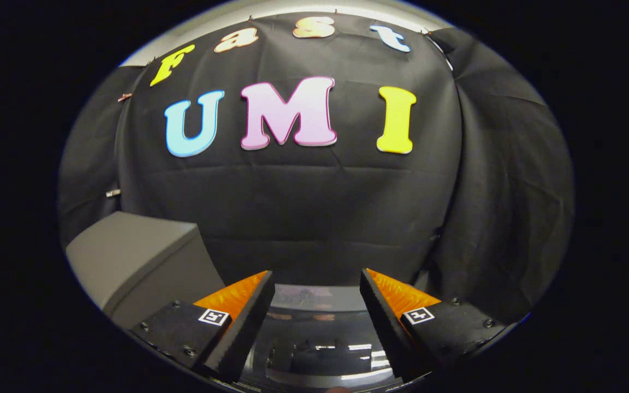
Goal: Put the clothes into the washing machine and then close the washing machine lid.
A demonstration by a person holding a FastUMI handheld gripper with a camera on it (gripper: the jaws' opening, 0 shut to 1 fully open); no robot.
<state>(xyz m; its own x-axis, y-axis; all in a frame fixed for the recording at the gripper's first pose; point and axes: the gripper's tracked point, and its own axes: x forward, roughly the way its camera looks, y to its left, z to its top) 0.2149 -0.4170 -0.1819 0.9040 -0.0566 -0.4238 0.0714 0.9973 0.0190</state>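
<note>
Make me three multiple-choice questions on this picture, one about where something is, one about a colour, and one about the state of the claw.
1. Where does the glossy lid lie?
A. between and just below the claw's fingers
B. on top of the grey box
C. hung on the wall

2. What colour is the box beside the claw?
A. red
B. grey
C. white

3. How is the claw?
A. shut on a shirt
B. shut on the lid
C. open, holding nothing

Answers:
1. A, the shiny curved surface shows in the gap between the fingers.
2. B, its top and side are plain grey.
3. C, the fingers stand wide apart with nothing pinched.
</note>
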